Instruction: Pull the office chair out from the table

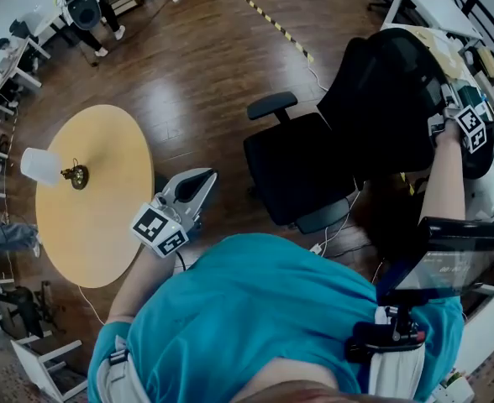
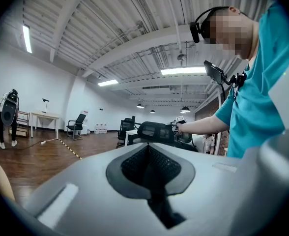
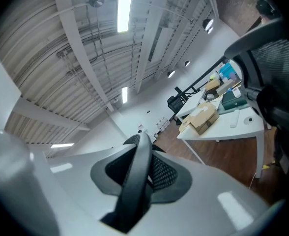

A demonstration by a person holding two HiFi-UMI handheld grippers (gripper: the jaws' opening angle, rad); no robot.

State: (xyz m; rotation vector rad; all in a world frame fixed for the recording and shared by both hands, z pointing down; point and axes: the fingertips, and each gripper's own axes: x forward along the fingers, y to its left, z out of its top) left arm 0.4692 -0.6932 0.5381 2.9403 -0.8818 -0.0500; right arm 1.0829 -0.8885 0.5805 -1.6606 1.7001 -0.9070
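Observation:
The black office chair stands on the wooden floor, turned away from the white desk at the right. My right gripper reaches to the top of its backrest. In the right gripper view the gripper is shut on a dark curved bar of the chair's back, which runs between the pads. My left gripper hangs in the air left of the chair, apart from it, shut with nothing in it. The left gripper view shows the chair far ahead of those jaws.
A round wooden table at the left carries a white cup and a small brass object. The white desk holds a cardboard box. Yellow-black tape and cables lie on the floor.

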